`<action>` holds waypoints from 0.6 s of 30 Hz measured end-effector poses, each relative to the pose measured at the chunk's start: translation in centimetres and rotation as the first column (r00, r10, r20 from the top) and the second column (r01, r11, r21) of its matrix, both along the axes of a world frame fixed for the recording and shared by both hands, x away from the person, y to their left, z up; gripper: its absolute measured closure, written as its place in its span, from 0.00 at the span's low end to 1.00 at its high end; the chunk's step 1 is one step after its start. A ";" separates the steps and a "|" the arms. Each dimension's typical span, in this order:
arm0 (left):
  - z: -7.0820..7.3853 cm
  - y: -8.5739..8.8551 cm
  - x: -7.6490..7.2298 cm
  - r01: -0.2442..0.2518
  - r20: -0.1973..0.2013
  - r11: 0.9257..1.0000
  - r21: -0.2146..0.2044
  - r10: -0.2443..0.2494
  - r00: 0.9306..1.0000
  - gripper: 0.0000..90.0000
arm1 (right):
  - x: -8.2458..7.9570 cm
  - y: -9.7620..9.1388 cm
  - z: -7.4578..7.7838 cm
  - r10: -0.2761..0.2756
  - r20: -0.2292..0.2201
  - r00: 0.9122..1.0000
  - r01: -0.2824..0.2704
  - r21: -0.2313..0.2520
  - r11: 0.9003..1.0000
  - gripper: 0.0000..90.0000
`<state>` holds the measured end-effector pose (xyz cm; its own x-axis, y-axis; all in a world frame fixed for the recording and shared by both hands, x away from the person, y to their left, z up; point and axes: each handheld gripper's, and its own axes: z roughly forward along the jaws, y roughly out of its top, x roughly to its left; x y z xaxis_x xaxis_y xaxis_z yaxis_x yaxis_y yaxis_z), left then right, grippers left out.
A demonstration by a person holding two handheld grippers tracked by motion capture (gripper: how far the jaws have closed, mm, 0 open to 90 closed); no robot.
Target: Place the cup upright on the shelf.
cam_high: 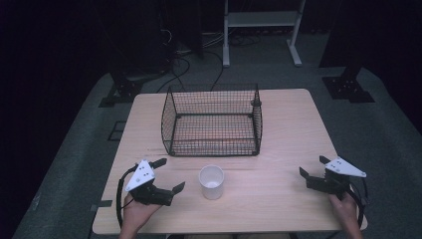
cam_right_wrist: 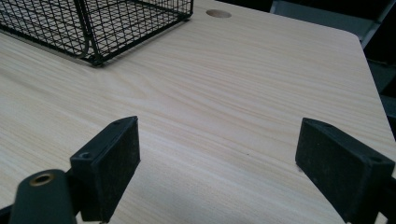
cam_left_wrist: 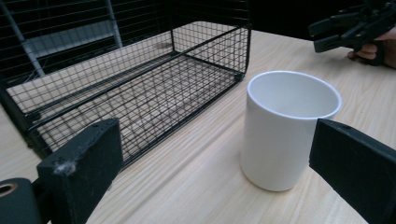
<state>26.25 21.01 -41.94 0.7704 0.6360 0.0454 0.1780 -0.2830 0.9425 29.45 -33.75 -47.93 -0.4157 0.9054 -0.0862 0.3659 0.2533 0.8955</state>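
Pale wooden table [cam_high: 278,149] is carrying a black wire-mesh basket [cam_high: 212,121]; just before it, a white cylindrical cup [cam_high: 211,182] is standing upright. I am holding my left gripper [cam_high: 167,175] wide open beside the cup, my right gripper [cam_high: 312,168] open, well apart.

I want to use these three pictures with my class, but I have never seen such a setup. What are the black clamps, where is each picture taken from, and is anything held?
A person sits at a wooden table with a hand-held clamp in each hand: the left gripper and the right gripper. One picture looks down from above; the others come from cameras riding on each gripper. A white cup stands upright in front of a wire basket. Both grippers are open and hold nothing.
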 end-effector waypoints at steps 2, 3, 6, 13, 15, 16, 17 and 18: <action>0.2 -0.4 0.0 0.014 0.000 1.000 0.000 -0.014 1.000 0.03 | 0.0 0.0 0.0 0.000 -0.001 1.000 0.000 0.002 1.000 0.15; 0.2 -0.4 0.0 0.014 0.000 1.000 0.000 -0.014 1.000 0.03 | 0.0 0.0 0.0 0.000 -0.001 1.000 0.000 0.002 1.000 0.15; 0.6 -0.9 0.0 0.031 0.002 1.000 0.002 -0.031 1.000 0.03 | 0.0 0.0 0.0 0.000 0.000 1.000 0.000 0.001 1.000 0.15; 1.0 -2.0 -0.1 0.067 0.001 0.997 0.025 -0.067 0.998 0.03 | 0.0 0.0 0.0 0.000 0.000 1.000 0.000 0.001 1.000 0.15; 1.0 -2.2 -0.1 0.071 0.000 0.997 0.026 -0.071 0.997 0.03 | 0.0 0.0 0.0 0.000 -0.001 1.000 0.000 0.001 1.000 0.15; 1.1 -2.4 -0.1 0.077 0.001 0.997 0.029 -0.077 0.997 0.03 | 0.0 0.0 0.0 0.000 -0.001 1.000 0.000 0.002 1.000 0.15; 1.1 -2.7 -0.2 0.086 -0.001 0.996 0.035 -0.086 0.996 0.03 | 0.0 0.0 0.0 0.000 -0.001 1.000 0.000 0.001 1.000 0.15; 1.2 -2.8 -0.2 0.092 -0.001 0.995 0.037 -0.092 0.996 0.03 | 0.0 0.0 0.0 0.000 -0.001 1.000 0.000 0.001 1.000 0.15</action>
